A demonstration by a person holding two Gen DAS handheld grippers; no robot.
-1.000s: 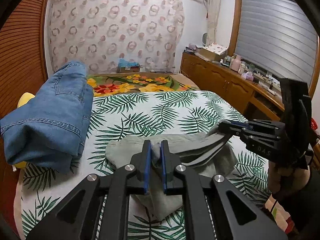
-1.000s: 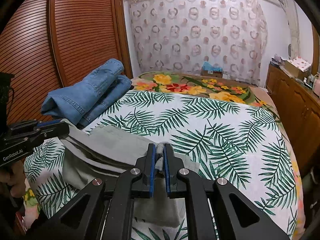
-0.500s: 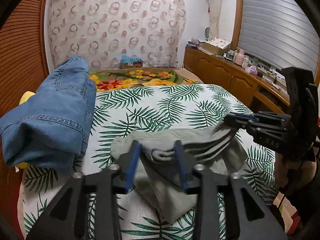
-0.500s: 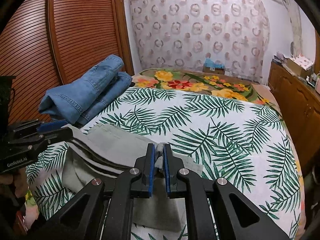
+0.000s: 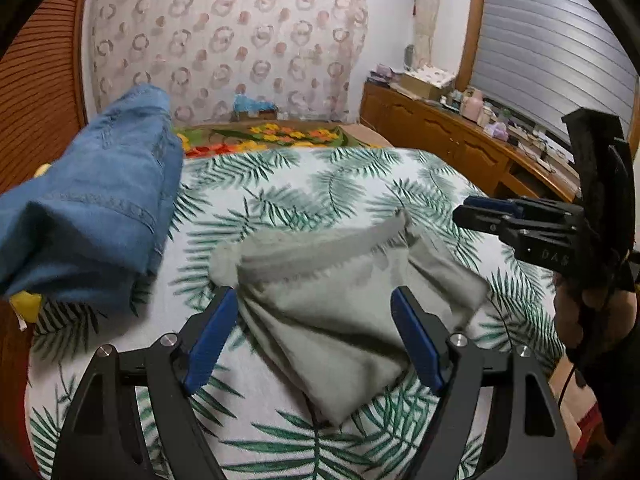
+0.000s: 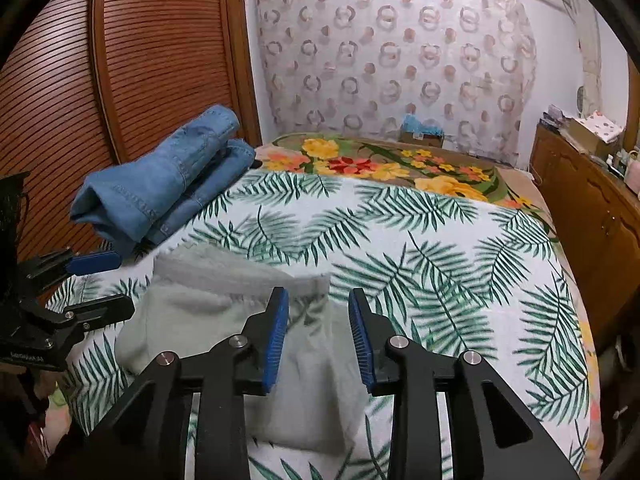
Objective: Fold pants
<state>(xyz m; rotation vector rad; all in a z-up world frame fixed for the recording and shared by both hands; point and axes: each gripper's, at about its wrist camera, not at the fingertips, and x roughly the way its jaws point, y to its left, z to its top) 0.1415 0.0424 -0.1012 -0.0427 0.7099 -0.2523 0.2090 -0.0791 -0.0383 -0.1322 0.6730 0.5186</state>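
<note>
Release step: both claws let go of the folded grey pants on the bed.

The grey pants (image 5: pixel 340 304) lie in a folded bundle on the palm-leaf bedspread (image 5: pixel 304 196), near edge of the bed, just right of the stacked blue jeans (image 5: pixel 92 208). The left claw (image 5: pixel 316 336) has just been opening; its jaws stand wide apart, cloth below them but not pinched. The right claw (image 6: pixel 318 336) has also just been opening, jaws partly apart, nothing clamped. Judged: the fold is laid down and the grip is being given up. The next move calls for lifting both claws clear without snagging the top layer, then checking whether the bundle needs squaring or a further fold.
</note>
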